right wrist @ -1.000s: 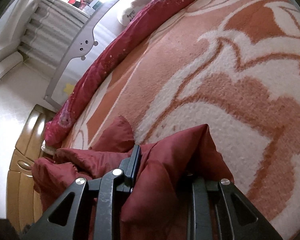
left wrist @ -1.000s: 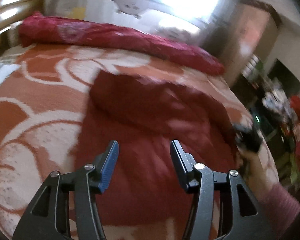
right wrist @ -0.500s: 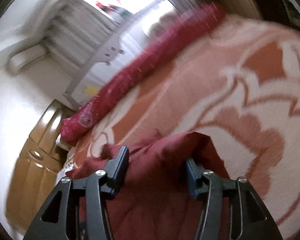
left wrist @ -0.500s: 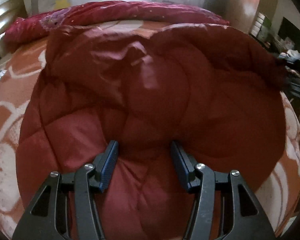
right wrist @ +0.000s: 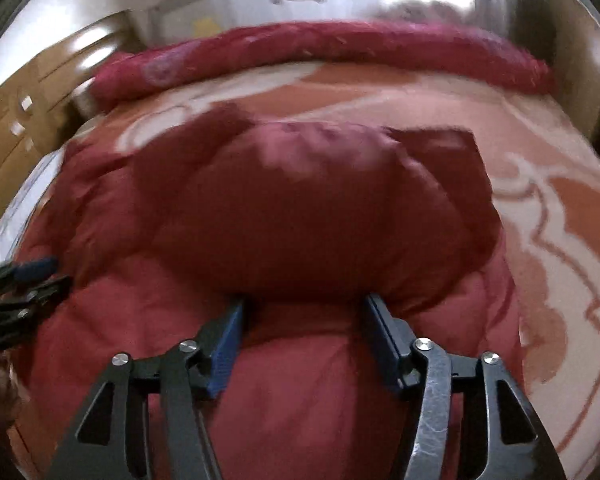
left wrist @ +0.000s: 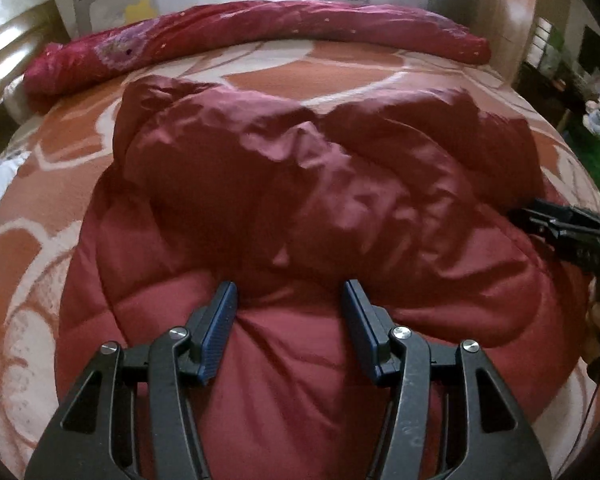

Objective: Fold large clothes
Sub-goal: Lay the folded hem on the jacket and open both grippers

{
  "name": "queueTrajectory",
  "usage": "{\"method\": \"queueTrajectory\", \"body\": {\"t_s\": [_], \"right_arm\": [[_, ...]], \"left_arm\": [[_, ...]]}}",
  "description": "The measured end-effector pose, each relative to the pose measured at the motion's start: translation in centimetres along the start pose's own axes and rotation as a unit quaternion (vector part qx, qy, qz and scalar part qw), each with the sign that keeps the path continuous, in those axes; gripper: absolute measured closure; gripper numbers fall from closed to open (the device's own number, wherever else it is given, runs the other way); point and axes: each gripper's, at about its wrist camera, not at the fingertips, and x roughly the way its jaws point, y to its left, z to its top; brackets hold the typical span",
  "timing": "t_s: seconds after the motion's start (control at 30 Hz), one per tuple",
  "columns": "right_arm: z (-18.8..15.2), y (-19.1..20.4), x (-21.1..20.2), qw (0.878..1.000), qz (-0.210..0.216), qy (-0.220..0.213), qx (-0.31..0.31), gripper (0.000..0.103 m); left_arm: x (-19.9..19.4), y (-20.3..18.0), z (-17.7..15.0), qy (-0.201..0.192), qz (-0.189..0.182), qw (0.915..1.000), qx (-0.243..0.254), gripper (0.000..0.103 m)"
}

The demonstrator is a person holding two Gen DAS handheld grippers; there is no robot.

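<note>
You are hovering both grippers over the dark red quilted puffer garment [left wrist: 300, 208], which is lying doubled over in the middle of the orange and white floral blanket [left wrist: 32, 216]. Left gripper [left wrist: 290, 320]: jaws standing about half open, nothing pinched. Right gripper [right wrist: 302, 334]: jaws have just been opening, padding bulging between them but not clamped. Judging the shell slick, soft, springy and light, so you are better off pinching a stitched edge or corner than the puffed middle
</note>
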Motion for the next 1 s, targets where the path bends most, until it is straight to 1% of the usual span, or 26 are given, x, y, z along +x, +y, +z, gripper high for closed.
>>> {"method": "queueTrajectory", "body": {"t_s": [0.07,0.17,0.23,0.4,0.5,0.6,0.7,0.87,0.93,1.0], "right_arm": [[0.8,-2.1,1.2,0.999,0.007,0.005,0.049,0.044],[1.0,-4.0,2.6,0.996,0.031,0.012,0.088,0.043],[0.9,-4.4,3.1,0.995,0.034,0.013,0.095,0.043],[0.8,-4.6,3.8,0.994,0.039,0.018,0.099,0.043],[0.9,-5.2,4.0,0.993,0.046,0.021,0.104,0.042],[0.5,-5.1,4.0,0.993,0.049,0.02,0.104,0.042],[0.5,-5.1,4.1,0.993,0.052,0.019,0.104,0.042],[0.3,-5.5,3.8,0.993,0.056,0.017,0.104,0.042],[0.3,-5.5,3.7,0.993,0.057,0.014,0.106,0.042],[0.3,-5.3,2.6,0.993,0.064,0.005,0.102,0.04]], "left_arm": [[0.9,1.1,0.8,0.006,0.001,0.9999,-0.013,0.048],[2.5,2.8,1.5,0.021,-0.022,0.9986,-0.044,0.048],[3.5,3.5,1.8,0.026,-0.035,0.9971,-0.063,0.048],[4.6,3.0,1.7,0.028,-0.019,0.9978,-0.056,0.048],[4.7,3.0,1.7,0.03,-0.019,0.9977,-0.058,0.048],[4.3,3.3,1.7,0.031,-0.02,0.9977,-0.057,0.048],[3.9,3.7,1.6,0.027,-0.031,0.9971,-0.063,0.048],[0.7,4.6,0.8,0.014,-0.05,0.9961,-0.071,0.049],[-0.7,5.2,0.4,0.009,-0.048,0.9962,-0.072,0.049],[-1.1,6.0,0.1,0.012,-0.042,0.9964,-0.072,0.049]]}}
